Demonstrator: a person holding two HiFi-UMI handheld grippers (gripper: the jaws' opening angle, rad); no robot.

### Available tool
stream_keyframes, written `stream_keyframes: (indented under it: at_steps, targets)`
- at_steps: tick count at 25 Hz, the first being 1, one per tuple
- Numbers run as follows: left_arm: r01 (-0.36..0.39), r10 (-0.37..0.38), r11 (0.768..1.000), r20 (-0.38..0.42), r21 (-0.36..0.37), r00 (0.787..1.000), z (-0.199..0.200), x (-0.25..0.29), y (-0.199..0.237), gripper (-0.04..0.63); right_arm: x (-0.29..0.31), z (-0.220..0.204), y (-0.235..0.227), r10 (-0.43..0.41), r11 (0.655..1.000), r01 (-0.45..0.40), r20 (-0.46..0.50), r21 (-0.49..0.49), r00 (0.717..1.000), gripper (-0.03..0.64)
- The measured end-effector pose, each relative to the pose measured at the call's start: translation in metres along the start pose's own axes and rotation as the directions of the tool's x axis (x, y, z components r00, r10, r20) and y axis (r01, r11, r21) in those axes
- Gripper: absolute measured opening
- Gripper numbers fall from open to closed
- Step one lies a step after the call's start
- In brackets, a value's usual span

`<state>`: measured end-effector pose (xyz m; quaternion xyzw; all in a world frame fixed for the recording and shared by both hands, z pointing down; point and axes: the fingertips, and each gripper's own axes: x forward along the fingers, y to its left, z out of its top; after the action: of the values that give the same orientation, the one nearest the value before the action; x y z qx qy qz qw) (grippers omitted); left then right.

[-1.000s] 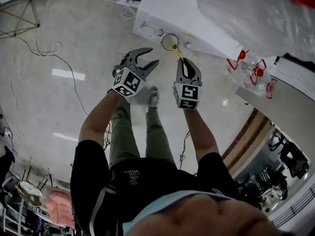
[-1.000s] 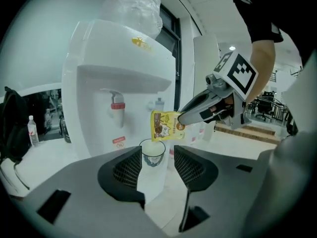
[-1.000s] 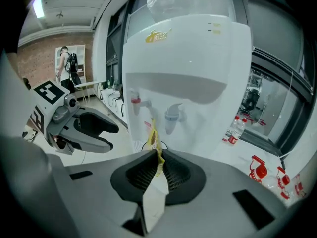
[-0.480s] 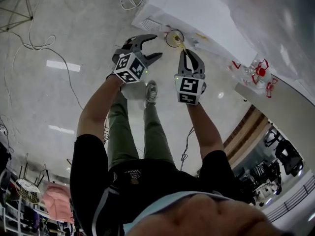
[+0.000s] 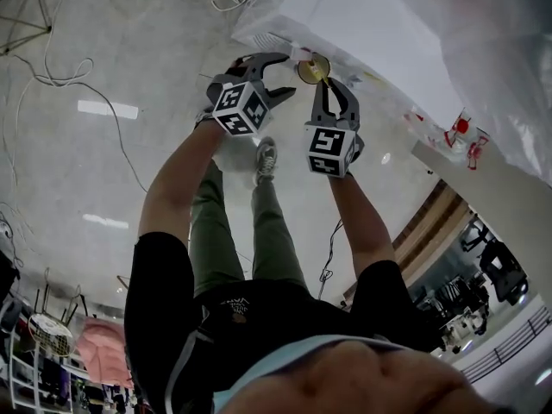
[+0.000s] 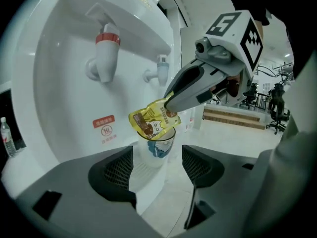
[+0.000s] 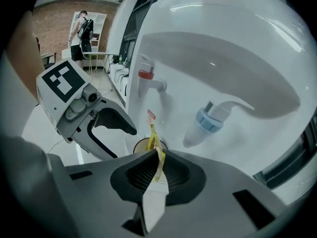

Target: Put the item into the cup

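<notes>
A clear cup (image 6: 161,147) with a blue print stands in the recess of a white water dispenser (image 6: 64,98). My right gripper (image 6: 171,100) is shut on a yellow snack packet (image 6: 154,120), whose lower end hangs at the cup's rim. In the right gripper view the packet (image 7: 154,157) is pinched edge-on between the pads, above the cup (image 7: 142,145). My left gripper (image 6: 157,167) faces the cup from just in front, its jaws opening wide. Nothing is pressed between them. From the head view, both grippers (image 5: 274,74) (image 5: 321,84) sit close at the cup (image 5: 308,69).
The dispenser has a red tap (image 6: 106,53) and a blue tap (image 7: 208,120) above the cup. A small water bottle (image 6: 5,135) stands at the far left. Cables (image 5: 52,59) trail across the glossy floor. A person (image 7: 79,31) stands far back.
Both grippers have moved forward to the dispenser, and the packet has come to the cup's rim. The left jaws have spread wider.
</notes>
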<state>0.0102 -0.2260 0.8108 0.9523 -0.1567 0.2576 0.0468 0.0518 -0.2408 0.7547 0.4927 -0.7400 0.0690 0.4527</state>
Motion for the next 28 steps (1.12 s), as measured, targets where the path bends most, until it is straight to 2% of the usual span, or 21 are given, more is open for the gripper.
stream_keyframes:
  at_steps: [13, 28]
  targets:
    - [0.062, -0.062, 0.998, 0.027, -0.009, 0.998, -0.003, 0.023, -0.008, 0.310, 0.034, -0.001, 0.007, 0.007, 0.998, -0.008, -0.010, -0.068, 1.000, 0.061]
    - [0.053, -0.051, 0.998, 0.046, -0.039, 0.998, -0.005, 0.030, -0.007, 0.311, 0.065, -0.006, 0.008, 0.042, 0.997, -0.045, -0.060, -0.058, 0.997, 0.061]
